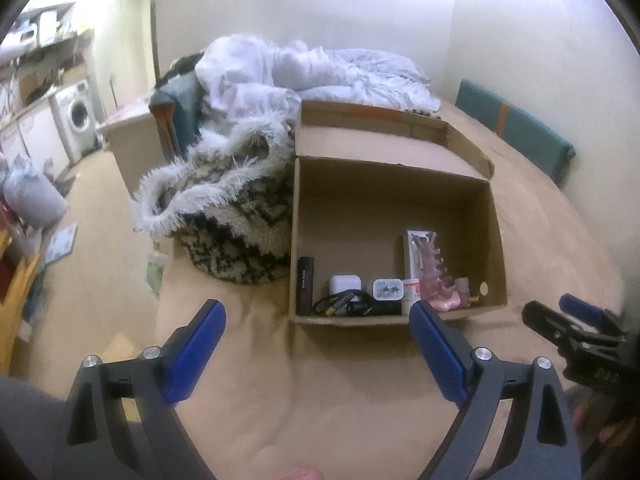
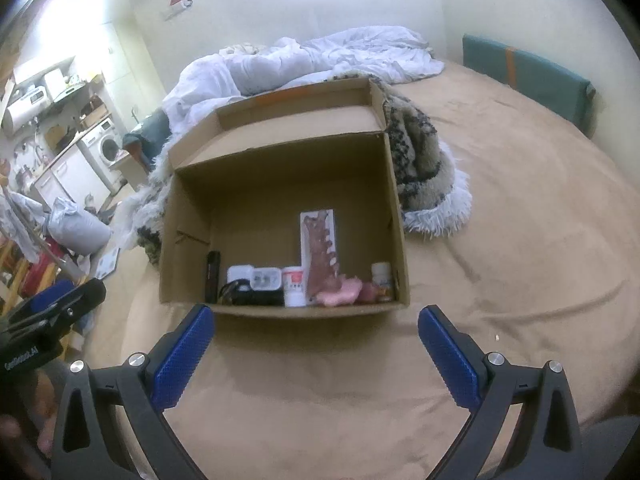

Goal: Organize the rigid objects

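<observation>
A wide bed with a tan sheet [image 2: 500, 220] fills the near and right side. A crumpled white duvet [image 2: 320, 60] lies at its far end before a plain cream wall [image 2: 300, 0]. A teal headboard cushion [image 2: 528, 76] stands far right. Far left, a white washing machine [image 1: 80, 116] sits under a cluttered counter.

The left tool [image 1: 318, 320] is hovering over the bed's near edge, its blue fingers [image 1: 196, 344] spread wide and holding nothing. The right tool [image 2: 316, 328] is hovering just beside it, equally spread and holding nothing.
</observation>
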The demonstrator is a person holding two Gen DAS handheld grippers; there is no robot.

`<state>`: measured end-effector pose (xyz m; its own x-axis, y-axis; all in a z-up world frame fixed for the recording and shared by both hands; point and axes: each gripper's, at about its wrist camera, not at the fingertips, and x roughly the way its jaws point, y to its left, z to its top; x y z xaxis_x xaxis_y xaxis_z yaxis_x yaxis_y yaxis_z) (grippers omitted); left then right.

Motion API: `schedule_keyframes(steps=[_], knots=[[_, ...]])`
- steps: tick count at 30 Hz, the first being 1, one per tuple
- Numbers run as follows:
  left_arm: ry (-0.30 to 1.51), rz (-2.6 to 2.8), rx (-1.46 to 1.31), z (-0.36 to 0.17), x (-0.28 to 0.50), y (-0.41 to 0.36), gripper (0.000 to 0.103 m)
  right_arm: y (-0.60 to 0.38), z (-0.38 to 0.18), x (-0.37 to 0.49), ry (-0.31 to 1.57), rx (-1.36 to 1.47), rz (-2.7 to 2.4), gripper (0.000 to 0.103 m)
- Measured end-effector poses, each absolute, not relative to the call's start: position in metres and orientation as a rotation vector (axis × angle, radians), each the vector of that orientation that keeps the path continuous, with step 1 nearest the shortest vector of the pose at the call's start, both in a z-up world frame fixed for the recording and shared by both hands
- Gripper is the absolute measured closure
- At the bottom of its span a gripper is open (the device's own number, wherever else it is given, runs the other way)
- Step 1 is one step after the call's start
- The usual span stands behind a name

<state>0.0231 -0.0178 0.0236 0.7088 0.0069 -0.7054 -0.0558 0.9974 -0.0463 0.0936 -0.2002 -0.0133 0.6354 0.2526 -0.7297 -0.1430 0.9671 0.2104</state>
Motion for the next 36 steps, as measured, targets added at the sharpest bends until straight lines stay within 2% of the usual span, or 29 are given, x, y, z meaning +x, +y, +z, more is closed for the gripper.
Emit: schedule_keyframes(steps=[11,36], knots=[[0.788,0.042,-0.08,0.015,0.01,-0.016,0.011,-0.189,-0.012,0.076,0.792,0.076,0.197,0.0],[0.814,0.046,-0.1,0.004,0.018,-0.016,0.011,-0.186,-0.019,0.086,0.807,0.081,0.194,0.0]])
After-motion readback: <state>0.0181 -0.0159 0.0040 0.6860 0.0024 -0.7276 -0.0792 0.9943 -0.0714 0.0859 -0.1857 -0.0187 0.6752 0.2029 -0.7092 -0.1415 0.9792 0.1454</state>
